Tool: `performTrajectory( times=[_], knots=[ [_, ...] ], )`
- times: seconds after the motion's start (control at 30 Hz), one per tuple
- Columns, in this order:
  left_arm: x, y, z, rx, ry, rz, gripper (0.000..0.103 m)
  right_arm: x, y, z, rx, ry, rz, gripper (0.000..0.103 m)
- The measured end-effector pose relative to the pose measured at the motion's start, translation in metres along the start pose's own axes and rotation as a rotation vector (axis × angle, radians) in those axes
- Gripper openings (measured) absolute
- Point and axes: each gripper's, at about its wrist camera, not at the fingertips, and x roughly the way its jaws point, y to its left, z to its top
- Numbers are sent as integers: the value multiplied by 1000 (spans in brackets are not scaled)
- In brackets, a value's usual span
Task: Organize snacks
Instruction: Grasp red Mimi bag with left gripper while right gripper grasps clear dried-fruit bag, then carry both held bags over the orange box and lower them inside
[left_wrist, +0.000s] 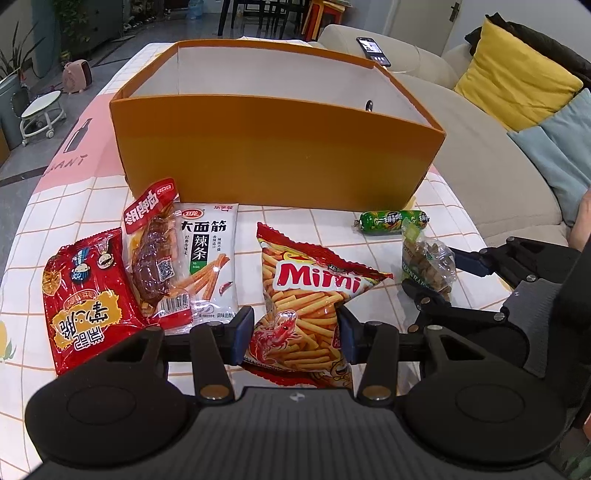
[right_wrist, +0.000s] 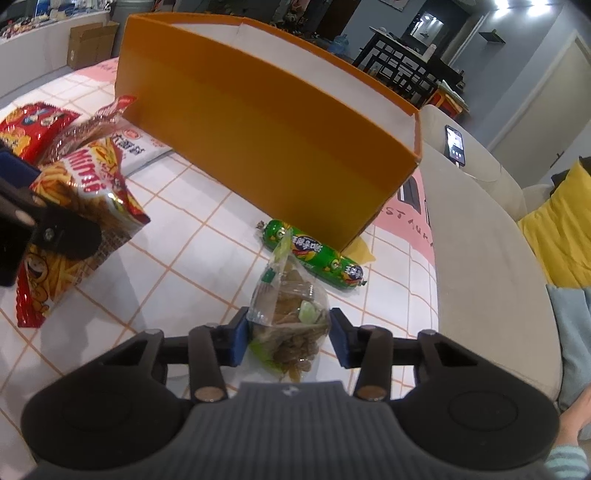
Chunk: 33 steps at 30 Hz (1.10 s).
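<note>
An open orange box (left_wrist: 273, 155) stands at the back of the table; it also shows in the right wrist view (right_wrist: 266, 122). My left gripper (left_wrist: 295, 334) is shut on the lower end of a red Mimi fries bag (left_wrist: 314, 291), which looks lifted and creased. My right gripper (right_wrist: 290, 338) is closed around a clear bag of nuts (right_wrist: 291, 314), also seen in the left wrist view (left_wrist: 428, 262). A green sausage (right_wrist: 314, 254) lies just beyond it, near the box corner.
Left of the Mimi bag lie a white spicy-strip packet (left_wrist: 208, 258), a clear-red duck-leg pack (left_wrist: 155, 251) and a red snack bag (left_wrist: 81, 295). A beige sofa (right_wrist: 480, 240) with a phone (right_wrist: 455, 144) borders the table on the right.
</note>
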Motion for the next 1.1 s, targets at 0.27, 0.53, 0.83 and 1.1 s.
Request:
performTrajectory(
  times=[0.27, 0.53, 0.83, 1.1],
  knots=[
    [-15, -4, 2, -3, -36, -2, 53, -27, -9, 5, 45, -76, 3, 36],
    [-34, -8, 14, -3, -70, 32, 53, -58, -21, 14, 91, -136, 25, 33],
    [-65, -4, 53, -3, -111, 41, 53, -90, -51, 44, 174, -201, 108, 33],
    [-74, 4, 99, -4, -138, 44, 53, -101, -82, 87, 201, -243, 169, 33]
  ],
)
